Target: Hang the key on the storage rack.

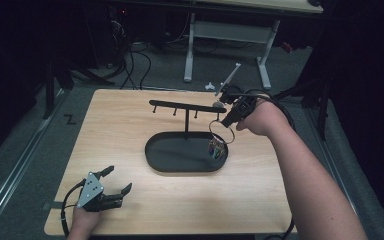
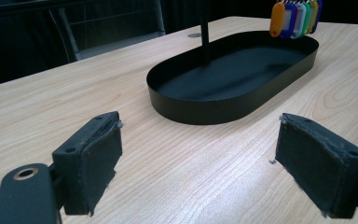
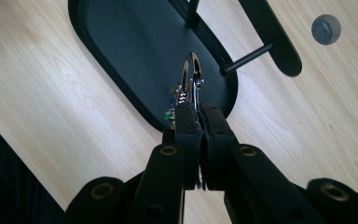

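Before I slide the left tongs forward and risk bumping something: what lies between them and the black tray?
Nothing: bare wooden table runs from the open left tongs to the black tray, as the left gripper view shows.

Overhead; both claw views share tray (image 2: pixel 233 100).

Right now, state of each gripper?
Left gripper: open, holding nothing, low over the table.
Right gripper: closed on the key ring, its coloured tags hanging over the black tray.

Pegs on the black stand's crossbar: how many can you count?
3 pegs show in the high view: left end, middle, right of the post. The right gripper may hide another.
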The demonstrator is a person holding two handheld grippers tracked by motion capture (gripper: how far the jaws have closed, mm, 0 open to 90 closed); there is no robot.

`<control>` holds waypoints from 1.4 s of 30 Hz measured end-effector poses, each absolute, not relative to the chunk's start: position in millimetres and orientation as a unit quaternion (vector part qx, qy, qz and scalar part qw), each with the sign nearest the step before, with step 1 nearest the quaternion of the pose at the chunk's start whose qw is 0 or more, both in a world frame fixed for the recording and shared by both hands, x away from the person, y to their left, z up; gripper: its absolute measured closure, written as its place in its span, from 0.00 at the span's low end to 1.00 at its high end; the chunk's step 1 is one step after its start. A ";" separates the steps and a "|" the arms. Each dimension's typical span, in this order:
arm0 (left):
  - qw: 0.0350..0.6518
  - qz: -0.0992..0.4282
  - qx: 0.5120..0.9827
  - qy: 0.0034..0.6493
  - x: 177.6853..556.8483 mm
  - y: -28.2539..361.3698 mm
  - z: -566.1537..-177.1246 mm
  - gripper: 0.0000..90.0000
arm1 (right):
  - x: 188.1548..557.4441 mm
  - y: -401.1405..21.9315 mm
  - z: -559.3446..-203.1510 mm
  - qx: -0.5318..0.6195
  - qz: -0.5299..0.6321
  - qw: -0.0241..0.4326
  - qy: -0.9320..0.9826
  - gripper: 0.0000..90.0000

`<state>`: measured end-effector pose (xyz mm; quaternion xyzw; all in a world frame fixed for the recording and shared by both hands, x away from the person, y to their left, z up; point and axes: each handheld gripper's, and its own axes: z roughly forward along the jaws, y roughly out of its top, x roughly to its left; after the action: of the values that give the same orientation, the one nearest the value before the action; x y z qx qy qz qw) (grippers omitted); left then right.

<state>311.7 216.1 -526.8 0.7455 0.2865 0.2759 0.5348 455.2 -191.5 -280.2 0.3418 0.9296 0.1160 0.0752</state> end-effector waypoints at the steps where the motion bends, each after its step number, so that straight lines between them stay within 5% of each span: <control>1: 0.535 0.276 0.746 0.286 311.6 216.1 -526.8 0.17 | 456.7 -190.1 -280.9 0.342 0.115 0.076 0.929 0.97; 42: 0.543 0.280 0.741 0.280 308.6 218.0 -527.1 0.17 | 496.4 -198.1 -296.4 0.382 0.124 0.077 0.912 0.97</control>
<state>308.6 218.0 -527.1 0.7406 0.2804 0.2797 0.5429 496.4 -198.1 -296.4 0.3821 0.9125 0.1240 0.0772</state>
